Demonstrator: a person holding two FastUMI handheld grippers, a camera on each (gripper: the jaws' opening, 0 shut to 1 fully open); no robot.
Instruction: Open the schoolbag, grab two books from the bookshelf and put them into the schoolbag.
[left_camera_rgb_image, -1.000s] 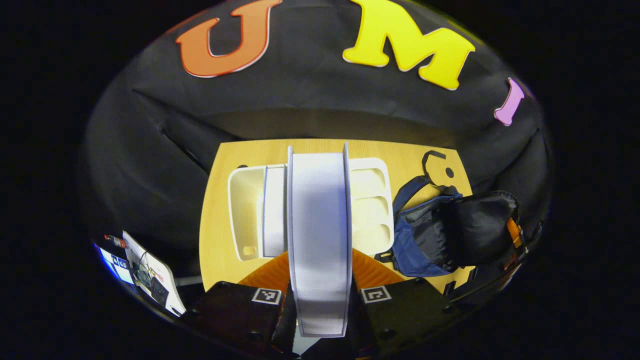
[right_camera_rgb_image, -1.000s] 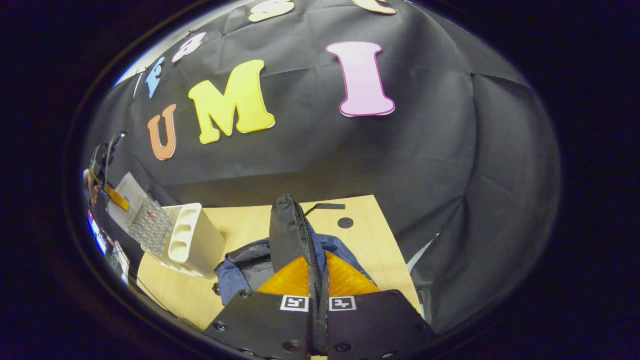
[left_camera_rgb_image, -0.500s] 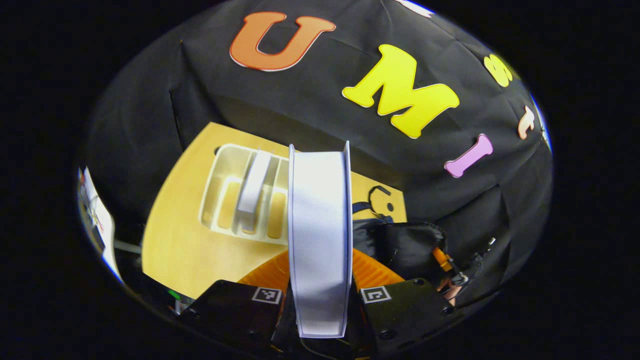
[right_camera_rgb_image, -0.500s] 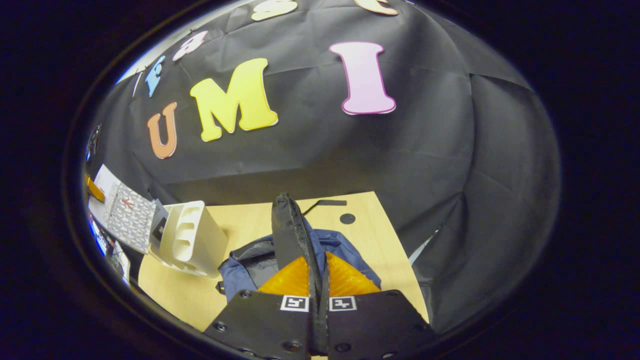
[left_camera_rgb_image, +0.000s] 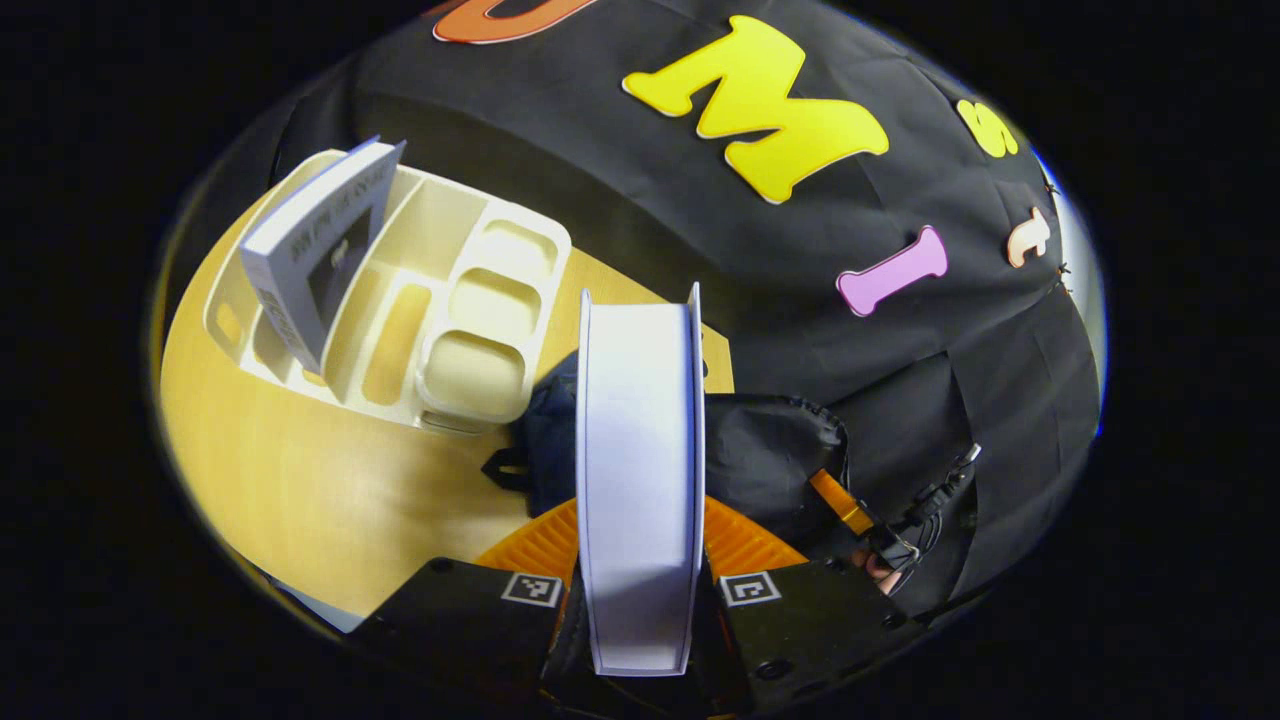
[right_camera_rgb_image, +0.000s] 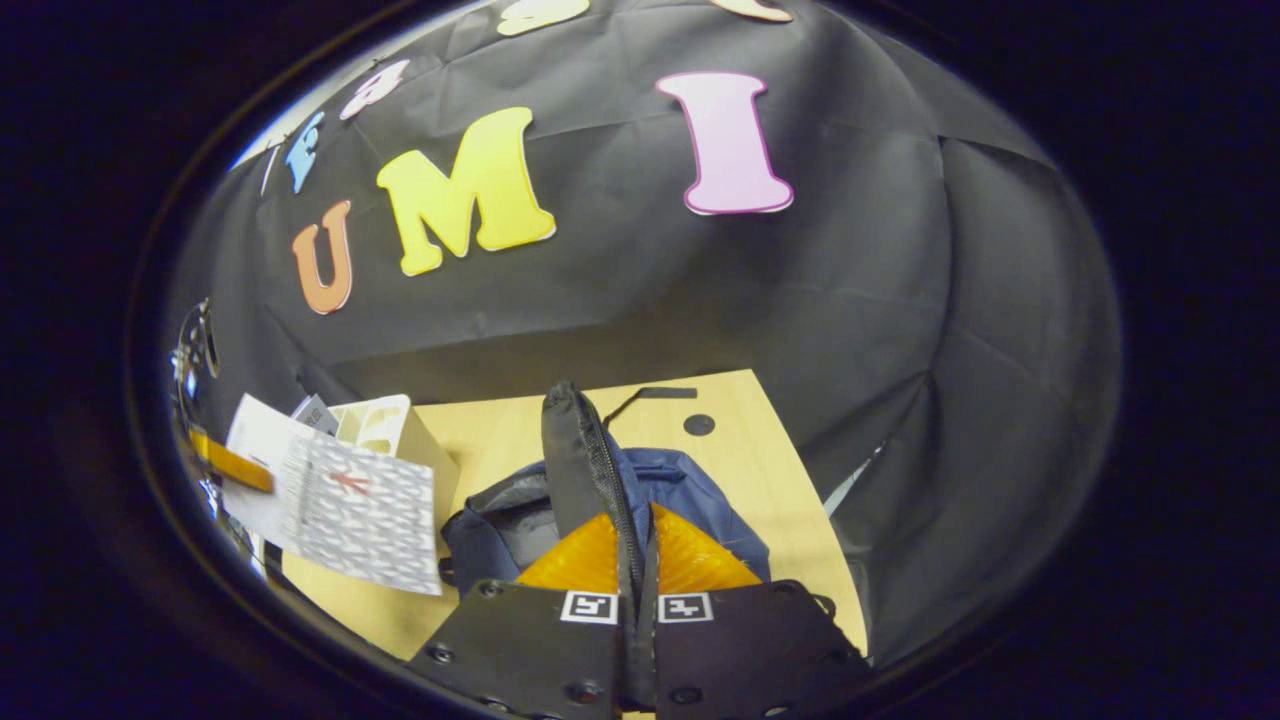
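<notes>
While the left claw clamps a white book between both fingers, the book stands on edge in the left gripper view, its page edge facing the camera and its long axis running toward twelve o'clock. Behind it lies the schoolbag, dark blue and black, with its raised black flap at about two o'clock of the book; the book itself hides much of the bag's mouth. At ten o'clock the cream bookshelf sits on the wooden surface, and a second book leans tilted in one of its left slots, spine low, top edge toward twelve.

In the right gripper view the right claw is pinched nearly closed on the zippered black flap, which stands upright toward twelve o'clock. The blue bag spreads beneath it. At nine o'clock the held book shows its patterned cover, in front of the bookshelf, partly covering it.
</notes>
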